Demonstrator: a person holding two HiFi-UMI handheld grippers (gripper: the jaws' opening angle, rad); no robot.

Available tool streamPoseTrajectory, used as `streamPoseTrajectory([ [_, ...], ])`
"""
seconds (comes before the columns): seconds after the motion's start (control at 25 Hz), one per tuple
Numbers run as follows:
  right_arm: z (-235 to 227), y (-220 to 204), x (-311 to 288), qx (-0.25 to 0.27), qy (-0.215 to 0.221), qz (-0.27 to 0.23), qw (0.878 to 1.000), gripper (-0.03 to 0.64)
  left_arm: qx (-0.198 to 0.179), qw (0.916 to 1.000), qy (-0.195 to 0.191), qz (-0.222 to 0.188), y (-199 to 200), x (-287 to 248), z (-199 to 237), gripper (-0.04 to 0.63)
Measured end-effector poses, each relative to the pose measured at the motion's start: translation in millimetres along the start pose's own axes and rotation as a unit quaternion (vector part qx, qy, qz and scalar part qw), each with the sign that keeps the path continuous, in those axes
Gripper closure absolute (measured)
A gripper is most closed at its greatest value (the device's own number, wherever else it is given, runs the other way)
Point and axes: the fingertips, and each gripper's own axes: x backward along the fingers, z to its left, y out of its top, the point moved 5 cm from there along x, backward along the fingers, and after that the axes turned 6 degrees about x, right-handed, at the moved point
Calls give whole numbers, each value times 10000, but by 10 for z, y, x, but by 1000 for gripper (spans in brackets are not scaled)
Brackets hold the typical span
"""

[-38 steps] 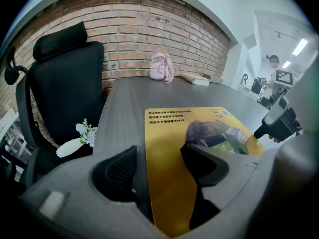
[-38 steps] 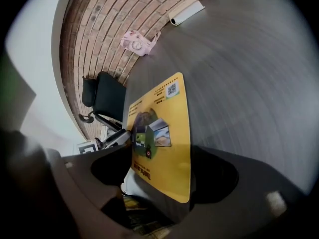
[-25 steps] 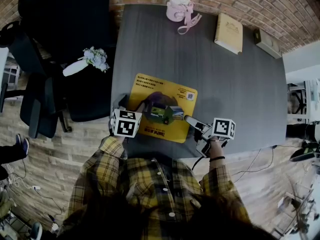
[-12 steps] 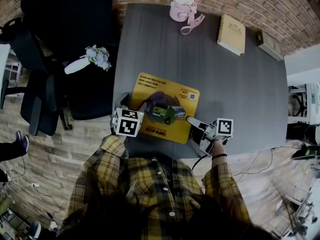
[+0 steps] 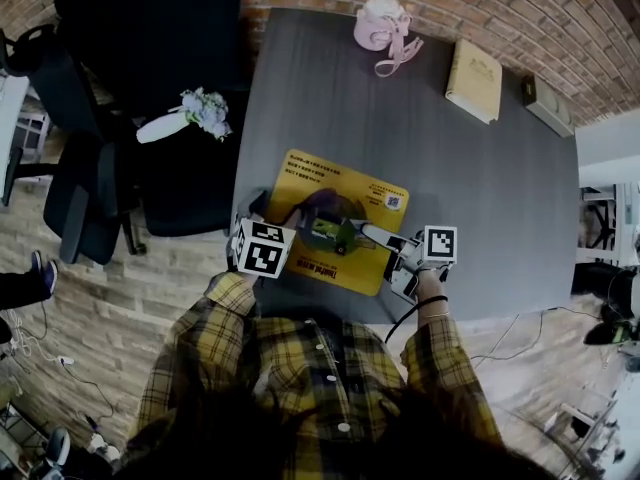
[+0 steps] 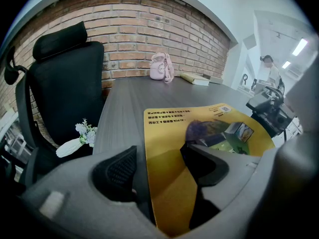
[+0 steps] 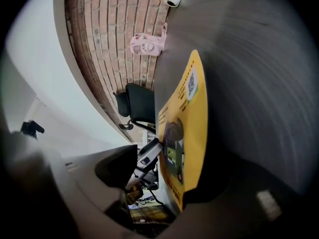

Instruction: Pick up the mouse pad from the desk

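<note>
**Nearly a two-claw hold on the mouse pad [image 5: 345,183]**

So, from my head view first: the mouse pad lies on the tabletop [image 5: 460,168], well to my side of the pink ornament [image 5: 383,23] and close to the near edge. My left claw [image 5: 272,208] sits at the pad's left edge, on the side away from the ornament. My right claw [image 5: 362,232] reaches in across the pad's near right part.

Left gripper view: the pink ornament [image 6: 160,66] stands far off by the brick wall. My jaws are spread astride the pad's left edge, one outside it and one over the print. Yellow shows between them, so nothing is pinched there.

Right gripper view: my jaws stand wide and have just been closing. The pad's near corner is between them, not pressed as far as I can see.

The step, I judge, is taking that edge. I'd skim the tabletop-side jaw under it rather than shove the pad toward the ornament. I'd steady with the left, bite deep, then close both and lift level.
</note>
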Motion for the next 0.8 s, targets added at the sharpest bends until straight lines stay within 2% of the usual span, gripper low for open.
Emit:
streamPoseTrajectory([
  [0.12,-1,21,-89,219,-101,176,9996,341,-4,10000,-6,1,0,-2,-5,278],
  [0.2,-36,20,-97,298,-254,227,9990,388,-1,10000,2,-7,-3,0,-1,278],
  [0.36,-169,-10,-46,335,-773,247,9961,576,16,10000,-31,-69,-25,-46,-8,278],
  [0.4,-181,-17,-43,302,-817,240,9959,597,11,10000,-39,-81,-25,-53,-11,278],
  [0.8,-191,-13,-65,141,-698,295,9970,601,14,10000,-29,-72,-23,-36,3,277],
])
